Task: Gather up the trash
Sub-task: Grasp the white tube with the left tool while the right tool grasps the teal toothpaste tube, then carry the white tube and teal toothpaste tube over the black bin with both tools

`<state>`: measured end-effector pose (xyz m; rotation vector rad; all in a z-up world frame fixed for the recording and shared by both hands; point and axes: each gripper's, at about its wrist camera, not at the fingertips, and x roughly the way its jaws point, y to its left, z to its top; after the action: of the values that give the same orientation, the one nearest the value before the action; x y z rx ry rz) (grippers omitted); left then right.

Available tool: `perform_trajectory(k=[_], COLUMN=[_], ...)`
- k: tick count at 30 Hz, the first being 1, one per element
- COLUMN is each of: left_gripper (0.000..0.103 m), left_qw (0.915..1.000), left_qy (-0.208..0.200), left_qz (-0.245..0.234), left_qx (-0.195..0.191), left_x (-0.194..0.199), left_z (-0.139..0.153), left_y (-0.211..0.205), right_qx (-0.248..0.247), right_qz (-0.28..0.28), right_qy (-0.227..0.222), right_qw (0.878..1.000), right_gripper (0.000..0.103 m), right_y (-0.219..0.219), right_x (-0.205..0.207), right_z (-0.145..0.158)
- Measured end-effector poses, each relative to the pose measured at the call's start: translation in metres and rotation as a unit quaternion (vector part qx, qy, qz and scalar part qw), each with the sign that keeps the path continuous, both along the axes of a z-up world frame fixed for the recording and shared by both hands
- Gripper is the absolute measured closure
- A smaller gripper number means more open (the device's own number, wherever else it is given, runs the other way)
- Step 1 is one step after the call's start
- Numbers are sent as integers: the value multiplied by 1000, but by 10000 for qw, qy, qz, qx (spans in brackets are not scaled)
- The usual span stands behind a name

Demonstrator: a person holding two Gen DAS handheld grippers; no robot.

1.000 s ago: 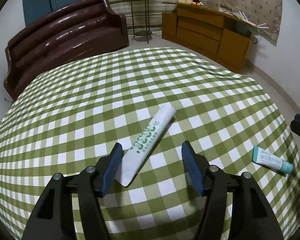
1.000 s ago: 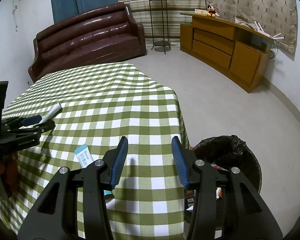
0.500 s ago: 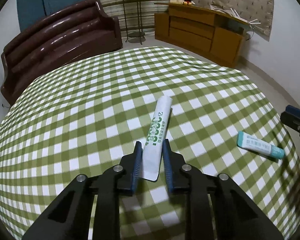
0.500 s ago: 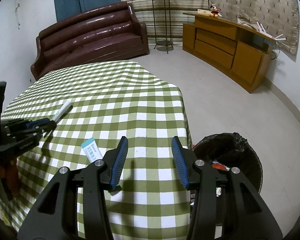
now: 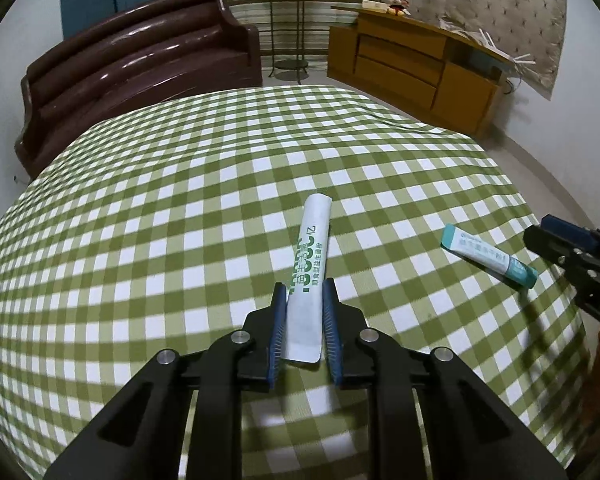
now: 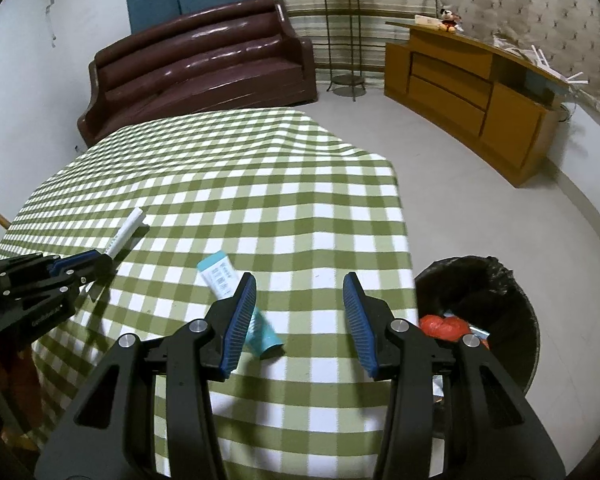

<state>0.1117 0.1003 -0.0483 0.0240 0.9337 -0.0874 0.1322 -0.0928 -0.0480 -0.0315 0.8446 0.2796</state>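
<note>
While the white tube (image 5: 309, 276) sits clenched between the left gripper (image 5: 303, 300) pads above the checked tablecloth (image 5: 140, 240), a teal tube (image 6: 236, 296) lies just beside the right gripper (image 6: 299, 312), jaws spread; black bin (image 6: 500, 292) stands nearby.

Left claw (image 5: 304, 332) clamped on white tube (image 5: 309, 276).

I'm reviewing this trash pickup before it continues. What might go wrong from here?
1. The left gripper clamps the white tube only near its flat tail; most of the tube sticks out ahead, so it may droop or slip when carried.
2. The bin stands off the table's right side, beyond the open right gripper, so the two grippers may cross.
3. The teal tube lies partly under the right gripper's left finger and may get nudged.
</note>
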Motion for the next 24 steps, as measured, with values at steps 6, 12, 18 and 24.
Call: perform_trajectory(k=[6,12,18,24], left_gripper=[84,84,84,84], left_qw=[9997,9991,9987,9985], left_qy=[-24,-74,-128,-170], left_qz=[223,415,486,510], left_qx=[-33,-65,-81,-113], left_x=[-10,-13,-20,-28], left_z=[2,6,8,11], left_y=[7,12,13,7], right_qx=[-91,-222,-426,-488], right_qz=[179,327,444,457], right_qy=[101,176,200,172], right_qw=[9997,9991,9979,9976], right_gripper=[52,51,61,87], right_y=[14,32,41,41], right_x=[0,0,-4,-12], right_z=[-6,-13,-16,-18])
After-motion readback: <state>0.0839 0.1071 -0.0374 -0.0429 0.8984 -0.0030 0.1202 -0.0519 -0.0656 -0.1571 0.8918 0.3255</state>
